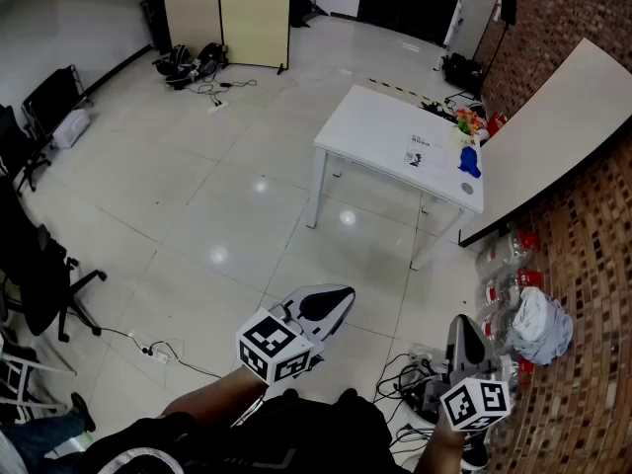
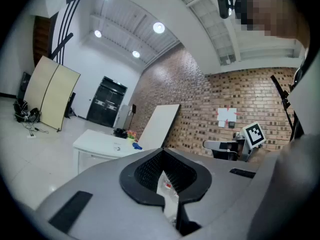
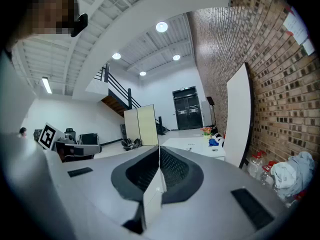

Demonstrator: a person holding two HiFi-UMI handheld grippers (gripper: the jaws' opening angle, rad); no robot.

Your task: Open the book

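1. Two grippers: left gripper (image 1: 334,301) at lower centre of the head view, right gripper (image 1: 464,329) at lower right, both low over the floor (image 1: 197,186).
2. One white table at upper right. On its tabletop (image 1: 380,121), one small flat printed item, likely the book (image 1: 417,156), too small to tell open from closed, well apart from both grippers.
3. Near it, one blue thing (image 1: 470,161) and one bunch of flowers (image 1: 466,121).
4. Left jaws: tips pressed together, a slim gap behind them, nothing pinched.
5. Right jaws: pressed together along one straight seam, nothing between.
6. Smooth grey jaw shells with black ribbed pads; glossy pale floor tiles; rough brick wall (image 1: 592,265) at right, one flat white board (image 1: 553,126) leaning on it; one beige two-panel screen (image 1: 242,13) at top.
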